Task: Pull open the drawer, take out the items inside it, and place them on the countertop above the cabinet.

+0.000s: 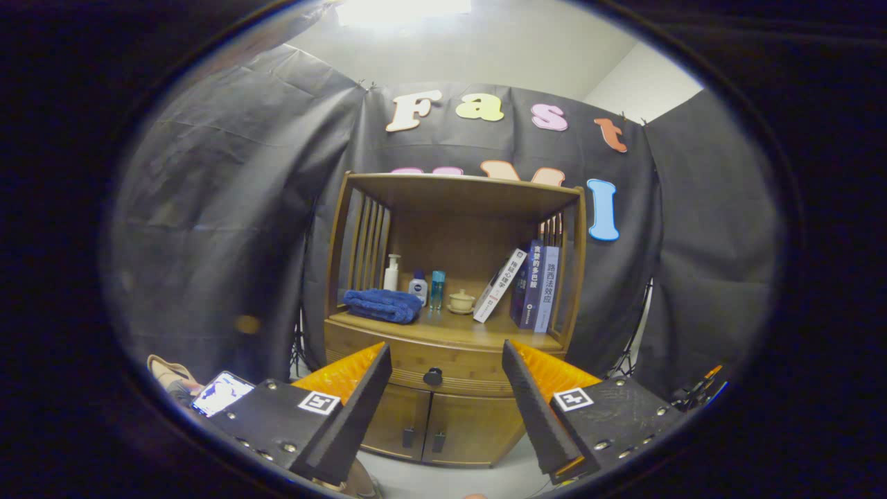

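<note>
my gripper [447, 357] hung in the air with its fingers spread wide and nothing between them, well short of the bamboo-coloured wooden cabinet [450, 319]. the curved wooden drawer [416, 364] was closed, its round black knob [433, 376] showing in the gap between the fingers. on the countertop [457, 331] above lay a folded blue towel [382, 305] at the left, small bottles [416, 284] behind it, a small cream lidded cup [461, 301], and upright books [535, 285] at the right.

"路西法效应" on book spine [547, 287]
</note>
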A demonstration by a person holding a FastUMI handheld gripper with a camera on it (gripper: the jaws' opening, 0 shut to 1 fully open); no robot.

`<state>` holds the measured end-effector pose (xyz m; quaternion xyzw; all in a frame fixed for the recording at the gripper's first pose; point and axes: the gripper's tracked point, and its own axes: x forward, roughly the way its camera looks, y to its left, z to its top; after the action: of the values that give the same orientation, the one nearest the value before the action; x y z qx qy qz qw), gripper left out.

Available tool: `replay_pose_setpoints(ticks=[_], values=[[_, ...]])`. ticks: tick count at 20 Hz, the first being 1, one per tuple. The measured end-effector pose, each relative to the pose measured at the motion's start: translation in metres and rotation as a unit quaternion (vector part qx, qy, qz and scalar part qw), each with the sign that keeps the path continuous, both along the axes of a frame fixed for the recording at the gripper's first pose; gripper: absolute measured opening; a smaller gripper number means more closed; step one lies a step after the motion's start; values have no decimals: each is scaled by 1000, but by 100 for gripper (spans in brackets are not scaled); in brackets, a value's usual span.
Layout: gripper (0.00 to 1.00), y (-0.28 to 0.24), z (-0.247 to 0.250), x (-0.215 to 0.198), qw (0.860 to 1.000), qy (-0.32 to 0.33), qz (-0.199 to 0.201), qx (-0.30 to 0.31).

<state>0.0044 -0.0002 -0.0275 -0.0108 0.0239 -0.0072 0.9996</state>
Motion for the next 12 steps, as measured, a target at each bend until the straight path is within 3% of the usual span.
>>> replay_pose_setpoints(ticks=[5, 12], values=[[96, -2, -26, 22, 1000, 4, -15, 8], [96, 13, -74, 95, 1000, 2, -9, 1]])
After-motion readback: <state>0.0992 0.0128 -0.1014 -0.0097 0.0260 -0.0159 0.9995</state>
